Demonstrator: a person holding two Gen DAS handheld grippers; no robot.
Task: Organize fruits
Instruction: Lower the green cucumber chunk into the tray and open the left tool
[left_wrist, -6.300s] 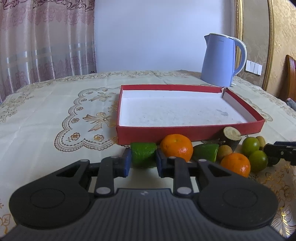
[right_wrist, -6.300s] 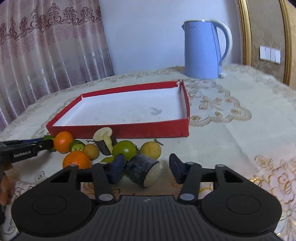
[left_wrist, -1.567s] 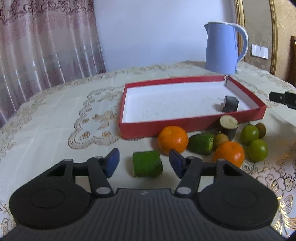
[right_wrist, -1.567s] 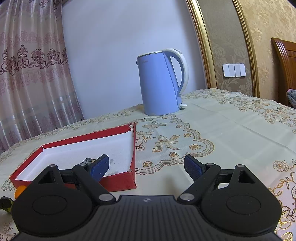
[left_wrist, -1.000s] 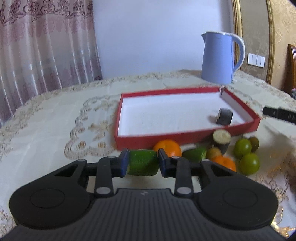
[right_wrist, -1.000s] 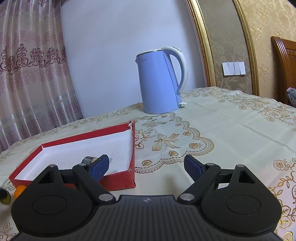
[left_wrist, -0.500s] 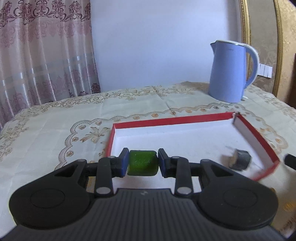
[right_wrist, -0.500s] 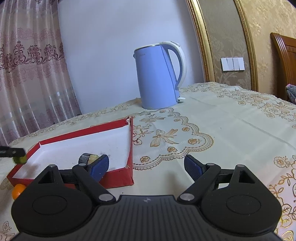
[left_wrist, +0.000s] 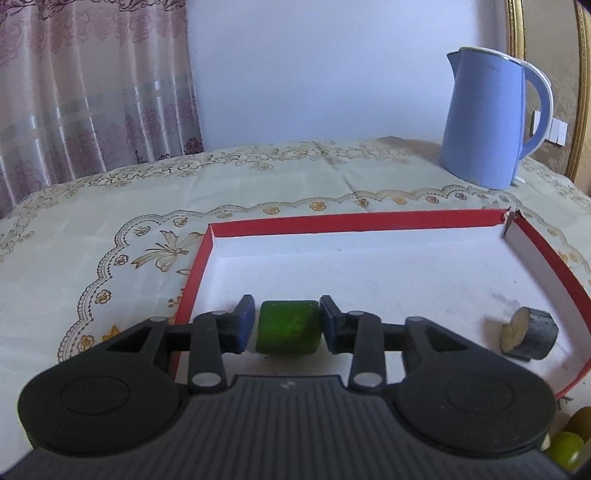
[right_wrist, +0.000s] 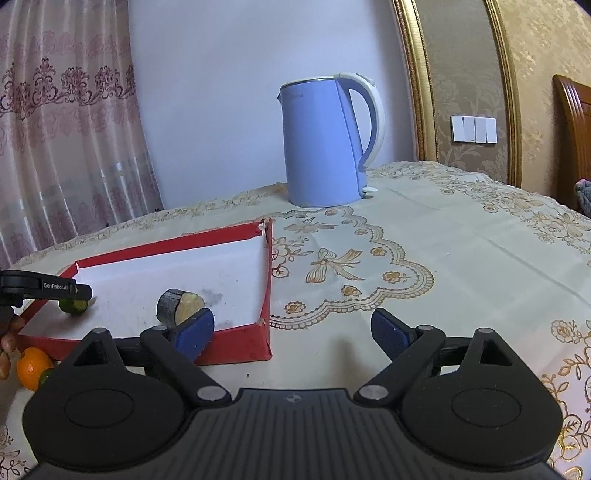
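A green cut fruit piece (left_wrist: 288, 326) lies on the white floor of the red tray (left_wrist: 354, 221), near its front left corner. My left gripper (left_wrist: 287, 325) brackets the piece; its jaws are opening and thin gaps show at both pads. A dark-skinned cut piece (left_wrist: 528, 338) lies in the tray's right part. In the right wrist view the same dark piece (right_wrist: 177, 306), green piece (right_wrist: 74, 305) and tray (right_wrist: 266, 280) show. My right gripper (right_wrist: 291, 332) hovers by the tray's near right corner, jaws opening wide, nothing between them.
A blue kettle (right_wrist: 325, 140) stands behind the tray. An orange (right_wrist: 31, 367) lies outside the tray's front wall, next to a person's hand (right_wrist: 7, 343). Green round fruits (left_wrist: 565, 448) sit at the bottom right of the left wrist view. Patterned tablecloth spreads to the right.
My left gripper carried the green piece from the table over the tray's front wall and down to its floor; its pads have now parted from it. The right gripper stayed put.
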